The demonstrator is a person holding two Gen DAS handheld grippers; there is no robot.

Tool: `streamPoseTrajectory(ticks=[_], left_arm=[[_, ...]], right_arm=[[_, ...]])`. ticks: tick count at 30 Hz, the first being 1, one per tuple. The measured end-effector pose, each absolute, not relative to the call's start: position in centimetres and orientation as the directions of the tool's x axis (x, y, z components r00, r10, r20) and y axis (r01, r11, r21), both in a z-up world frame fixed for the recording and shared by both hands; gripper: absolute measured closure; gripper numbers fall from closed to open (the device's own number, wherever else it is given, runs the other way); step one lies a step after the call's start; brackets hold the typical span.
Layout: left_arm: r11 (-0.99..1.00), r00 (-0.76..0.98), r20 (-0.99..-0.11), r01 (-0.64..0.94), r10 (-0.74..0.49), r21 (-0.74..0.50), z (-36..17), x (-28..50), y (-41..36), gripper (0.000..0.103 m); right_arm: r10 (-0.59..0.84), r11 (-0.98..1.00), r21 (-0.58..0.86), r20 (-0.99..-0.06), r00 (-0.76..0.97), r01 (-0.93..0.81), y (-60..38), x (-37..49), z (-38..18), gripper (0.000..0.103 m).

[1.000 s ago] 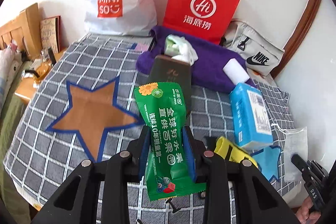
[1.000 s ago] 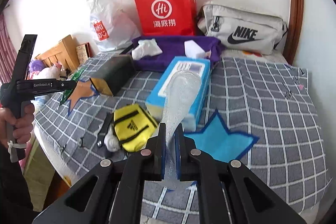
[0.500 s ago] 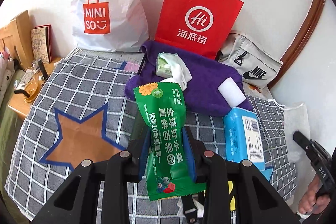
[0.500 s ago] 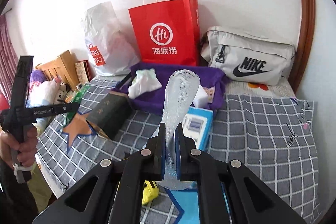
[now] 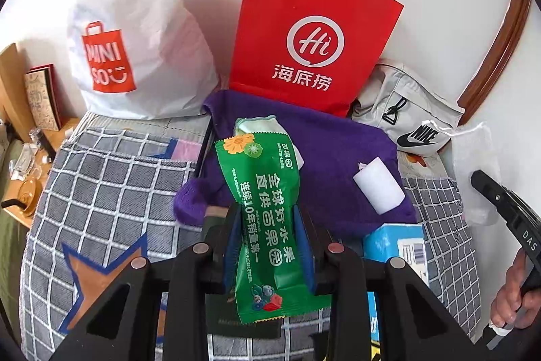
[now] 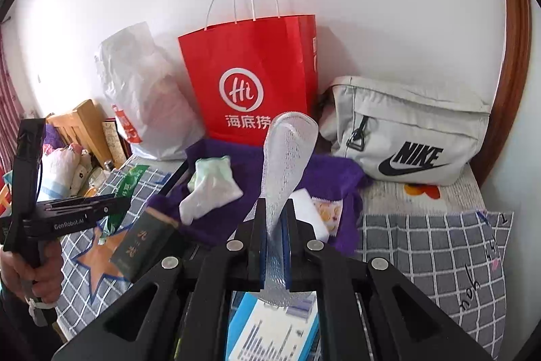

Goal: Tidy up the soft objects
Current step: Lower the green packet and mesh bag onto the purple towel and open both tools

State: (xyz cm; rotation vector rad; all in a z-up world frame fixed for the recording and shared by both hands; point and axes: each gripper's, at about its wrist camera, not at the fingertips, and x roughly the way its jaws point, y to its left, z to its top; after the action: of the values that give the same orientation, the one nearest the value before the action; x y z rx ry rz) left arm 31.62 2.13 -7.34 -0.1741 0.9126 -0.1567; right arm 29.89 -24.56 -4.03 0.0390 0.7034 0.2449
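My left gripper is shut on a green snack packet and holds it above the near edge of a purple towel. My right gripper is shut on a clear mesh pouch, held upright over the towel. On the towel lie a crumpled white and green cloth and a white sponge block. The right gripper with its pouch shows at the right of the left wrist view. The left gripper shows at the left of the right wrist view.
A red paper bag, a white Miniso bag and a grey Nike bag stand against the wall. A blue tissue pack and a dark box lie on the checked bedspread. A wooden bedside table stands left.
Both grippers have moved forward toward the wall, carrying their loads. The purple towel and the bags now appear closer and larger. Both grips are unchanged.
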Motion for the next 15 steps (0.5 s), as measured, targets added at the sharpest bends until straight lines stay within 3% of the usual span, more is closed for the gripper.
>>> streamPoseTrajectory(ticks=[15], left_arm=[[0.972,0.573,-0.788,0.071,-0.224,-0.225,-8.4,38.7,0.7,0.074]], right_arm=[[0.213,0.974,0.097,-0.692,0.690,-0.204,-25.5,38.2,-7.4,0.095]])
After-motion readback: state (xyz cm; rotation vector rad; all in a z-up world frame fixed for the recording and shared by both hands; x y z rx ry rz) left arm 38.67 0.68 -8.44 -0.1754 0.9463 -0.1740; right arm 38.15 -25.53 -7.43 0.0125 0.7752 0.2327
